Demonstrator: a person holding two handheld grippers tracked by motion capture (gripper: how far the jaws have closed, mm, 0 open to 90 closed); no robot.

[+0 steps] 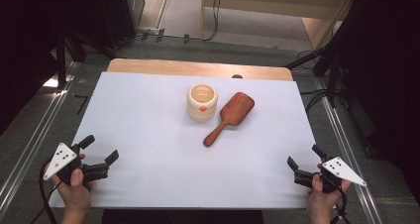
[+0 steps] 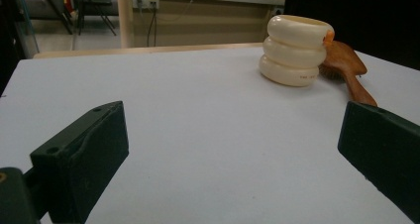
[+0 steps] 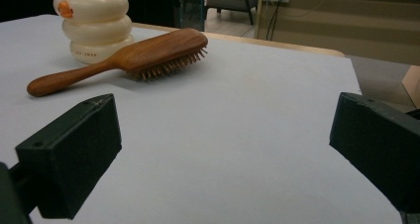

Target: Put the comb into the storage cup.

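Nothing begun yet, by the look of it. Left gripper [image 1: 99,151] parked at the near left corner of the bench [image 1: 148,135], fingers [image 2: 79,159] spread wide with nothing between them. Right gripper [image 1: 303,157] parked at the near right corner, fingers [image 3: 69,154] likewise wide apart and empty. Both well short of the things, aimed inward toward the middle of the white surface. Wooden hairbrush [image 1: 230,117] lying toward the far middle, bristles down, head at the far right and handle running toward the near left. Cream ribbed cup [image 1: 202,101] standing upright just beside the brush head, to its left, mouth up and apparently empty; from the left gripper view, touching or nearly touching the brush, hard to tell which. Small orange mark on the cup wall facing the near side. Judged from this layout: no reach made, no grasp, no lift, neither thing disturbed. Likely work still ahead in full: closing in on the brush handle, taking hold, and doing something with brush and cup, perhaps standing the brush in the cup. All of that remaining.
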